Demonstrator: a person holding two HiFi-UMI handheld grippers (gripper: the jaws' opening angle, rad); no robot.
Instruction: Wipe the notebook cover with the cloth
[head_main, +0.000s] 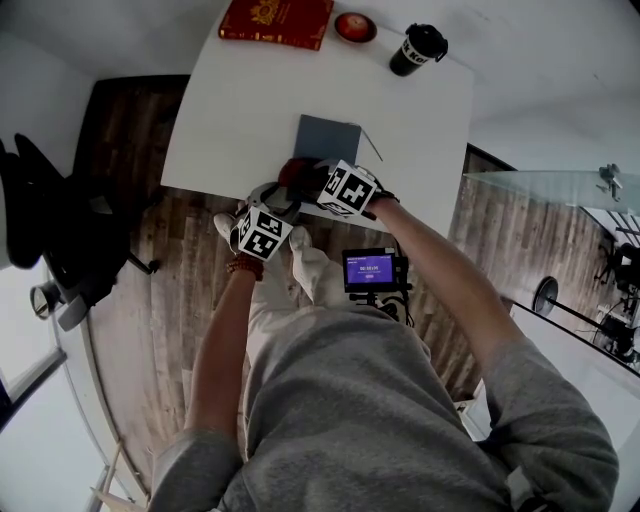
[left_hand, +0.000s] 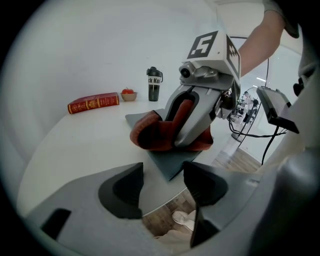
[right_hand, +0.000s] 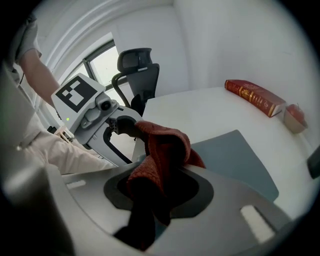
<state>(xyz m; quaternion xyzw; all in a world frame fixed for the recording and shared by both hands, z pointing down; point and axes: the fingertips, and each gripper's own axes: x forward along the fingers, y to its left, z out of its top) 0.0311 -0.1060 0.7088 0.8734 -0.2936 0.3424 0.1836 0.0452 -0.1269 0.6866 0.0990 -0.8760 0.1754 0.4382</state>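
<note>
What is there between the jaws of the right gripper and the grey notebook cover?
The red cloth: the right gripper clamps it, and it rests on the grey notebook. The left gripper view shows this best.

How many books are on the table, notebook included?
2. A red book lies at the table's far left corner; the grey notebook lies near the front edge, partly under the cloth. No others visible.
</note>
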